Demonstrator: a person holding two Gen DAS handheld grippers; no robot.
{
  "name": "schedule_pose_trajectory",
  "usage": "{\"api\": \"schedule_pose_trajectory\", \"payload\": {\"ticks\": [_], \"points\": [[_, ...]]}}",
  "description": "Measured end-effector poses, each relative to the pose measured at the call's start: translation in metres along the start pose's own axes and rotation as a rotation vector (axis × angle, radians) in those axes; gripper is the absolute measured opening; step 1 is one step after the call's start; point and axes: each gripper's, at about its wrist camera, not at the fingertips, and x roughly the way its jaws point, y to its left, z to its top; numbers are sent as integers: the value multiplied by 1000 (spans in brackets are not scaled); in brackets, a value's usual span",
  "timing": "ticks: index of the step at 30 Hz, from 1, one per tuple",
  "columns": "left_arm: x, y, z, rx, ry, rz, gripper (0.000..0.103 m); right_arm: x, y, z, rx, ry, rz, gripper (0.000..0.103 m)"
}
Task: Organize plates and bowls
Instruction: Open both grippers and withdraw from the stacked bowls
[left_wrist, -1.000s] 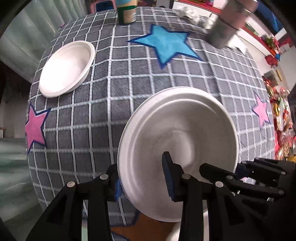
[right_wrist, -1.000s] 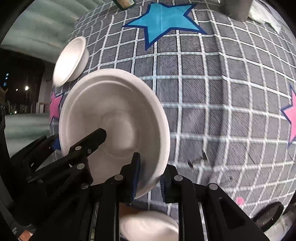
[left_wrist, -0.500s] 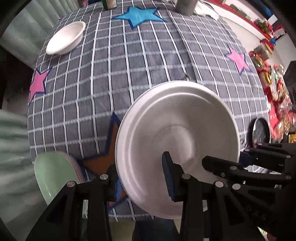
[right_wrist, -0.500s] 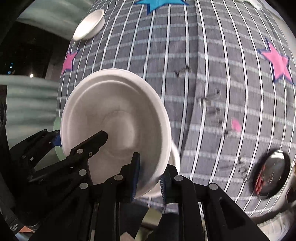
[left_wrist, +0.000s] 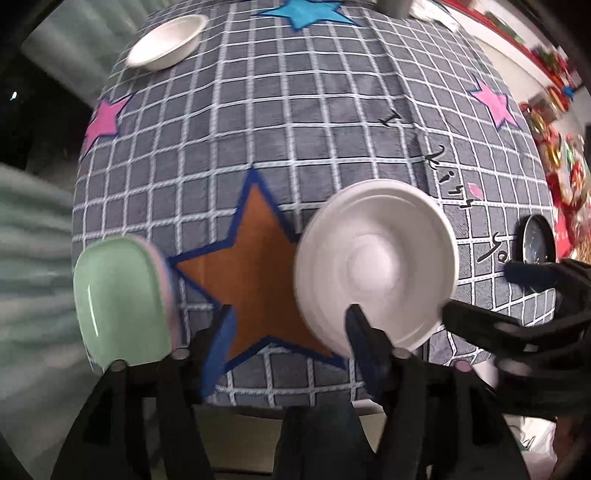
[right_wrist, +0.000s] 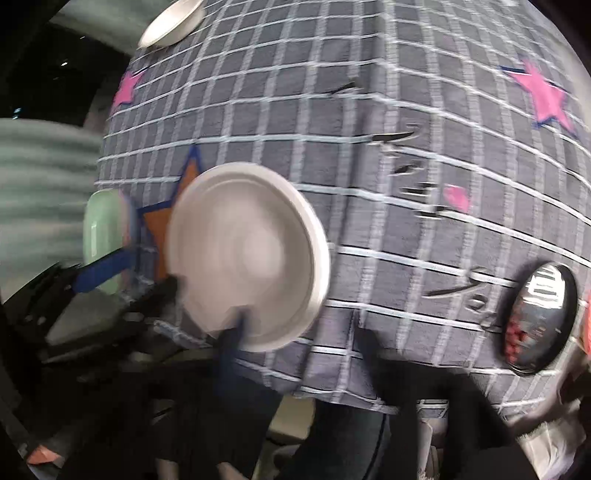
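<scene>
Green plate (left_wrist: 118, 295): 1, on the worktop's (left_wrist: 295, 147) near-left edge, a pink rim showing beneath it.
Left gripper (left_wrist: 284, 332): jaws just opened, released, nothing pressed between them.
White plates (left_wrist: 373, 269): 1 near the front edge beside the orange star (left_wrist: 255, 273); 1 white bowl (left_wrist: 166, 40) far-left.
Right gripper (right_wrist: 306, 347): just opened wide, empty.
Advice: withdraw both grippers straight up, avoiding nudging the plate's rim.

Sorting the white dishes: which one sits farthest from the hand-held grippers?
The white bowl at the cloth's far-left corner, alone; the other white dish lies right at the gripper fingers, beside the orange star.
</scene>
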Motion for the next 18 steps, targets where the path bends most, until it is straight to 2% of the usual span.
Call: {"api": "schedule_pose_trajectory", "payload": {"ticks": [2, 7, 13, 18], "points": [[-4, 9, -6, -33, -6, 0, 73, -7, -12, -4, 34, -9, 38, 103], [-14, 17, -18, -64, -9, 0, 74, -7, -34, -18, 105, -2, 46, 103], [-33, -1, -17, -9, -61, 15, 76, -8, -46, -32, 140, 1, 51, 103], [-43, -14, -21, 48, -66, 29, 76, -14, -48, -39, 156, -20, 76, 103]]}}
